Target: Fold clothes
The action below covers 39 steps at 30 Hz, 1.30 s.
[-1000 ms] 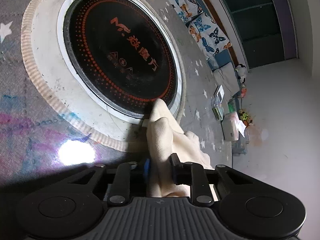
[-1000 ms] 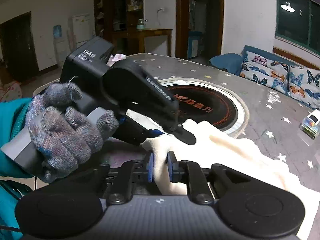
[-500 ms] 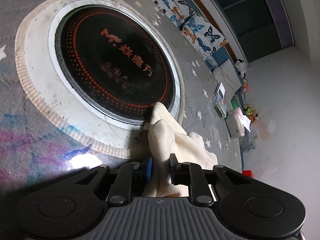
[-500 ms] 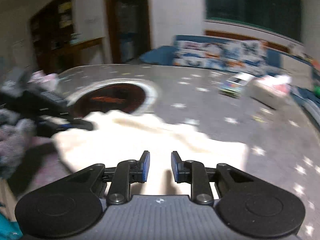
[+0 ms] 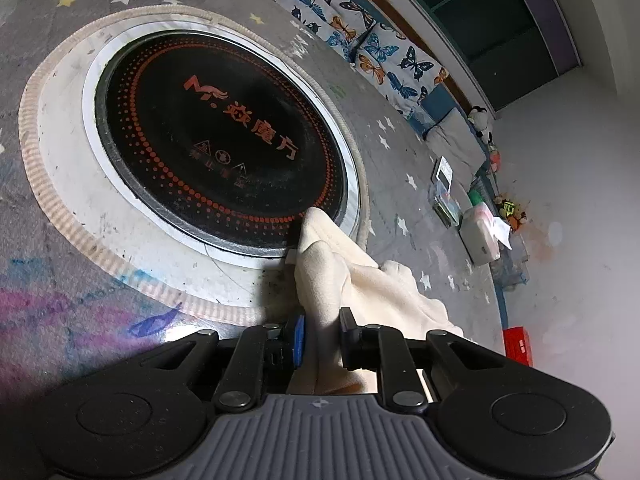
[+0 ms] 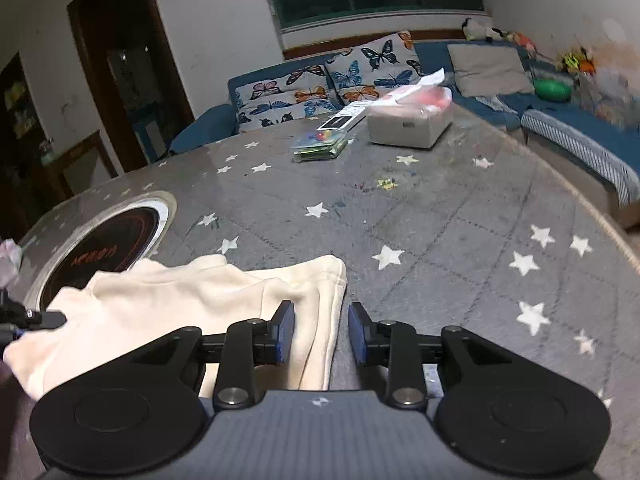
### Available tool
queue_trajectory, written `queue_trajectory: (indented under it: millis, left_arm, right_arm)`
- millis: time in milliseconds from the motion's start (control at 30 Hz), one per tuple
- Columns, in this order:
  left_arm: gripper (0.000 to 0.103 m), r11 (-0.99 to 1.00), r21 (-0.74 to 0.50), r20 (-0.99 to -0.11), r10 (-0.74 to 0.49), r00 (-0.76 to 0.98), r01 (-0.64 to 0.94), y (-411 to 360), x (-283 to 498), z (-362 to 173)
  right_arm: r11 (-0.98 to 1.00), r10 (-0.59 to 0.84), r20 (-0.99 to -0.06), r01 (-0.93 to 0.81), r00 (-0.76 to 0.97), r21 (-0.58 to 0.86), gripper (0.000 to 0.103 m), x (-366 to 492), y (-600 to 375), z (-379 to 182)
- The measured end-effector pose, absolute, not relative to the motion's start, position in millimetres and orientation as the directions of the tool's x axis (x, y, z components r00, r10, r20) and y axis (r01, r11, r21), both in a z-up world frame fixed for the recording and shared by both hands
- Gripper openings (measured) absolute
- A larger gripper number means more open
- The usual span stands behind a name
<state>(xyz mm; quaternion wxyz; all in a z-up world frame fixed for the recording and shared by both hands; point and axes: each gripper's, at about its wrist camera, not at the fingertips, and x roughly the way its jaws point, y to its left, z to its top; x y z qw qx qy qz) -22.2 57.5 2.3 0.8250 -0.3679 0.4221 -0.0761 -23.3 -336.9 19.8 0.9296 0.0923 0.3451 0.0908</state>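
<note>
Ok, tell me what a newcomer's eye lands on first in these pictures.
First the cream garment, pale against the grey star-printed tablecloth, with the left gripper shut on a bunched fold. Next the big black round cooktop with orange lettering, set into the table just beyond that fold. The right gripper hangs over the garment's hemmed edge, jaws opening, pads off the cloth.
</note>
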Motion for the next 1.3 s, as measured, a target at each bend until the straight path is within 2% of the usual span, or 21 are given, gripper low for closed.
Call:
queue_trajectory:
  millis: [133, 200, 233, 367, 733, 1300]
  left_arm:
    - [0.019, 0.729, -0.662, -0.643, -0.433, 0.632, -0.174, 56.4, -21.5, 2.6]
    - [0.019, 0.740, -0.653, -0.645, -0.428, 0.634, -0.165, 54.7, -21.3, 3.9]
    - [0.019, 0.744, -0.649, -0.645, -0.426, 0.635, -0.160, 53.9, -21.2, 4.8]
    - [0.019, 0.761, -0.635, -0.642, -0.424, 0.638, -0.133, 50.0, -21.2, 9.7]
    - [0.014, 0.798, -0.602, -0.606, -0.464, 0.646, 0.009, 16.4, -7.1, 38.1]
    - [0.013, 0.786, -0.564, -0.612, -0.603, 0.512, 0.251, -122.1, 31.2, 41.1]
  right_arm:
    - [0.959, 0.246, -0.618, -0.098, 0.747, 0.265, 0.029, -21.2, -337.6, 17.7]
    - [0.959, 0.252, -0.618, -0.106, 0.744, 0.263, 0.023, -21.3, -335.7, 18.2]
    - [0.956, 0.264, -0.617, -0.116, 0.741, 0.269, 0.016, -20.5, -334.9, 18.3]
    - [0.954, 0.271, -0.604, -0.128, 0.749, 0.269, 0.010, -23.5, -331.5, 22.6]
    - [0.973, 0.196, -0.527, -0.097, 0.827, 0.209, 0.008, -44.0, -345.2, 55.3]
    - [0.987, -0.101, -0.531, 0.151, 0.841, 0.050, 0.008, -56.1, -439.6, 66.7]
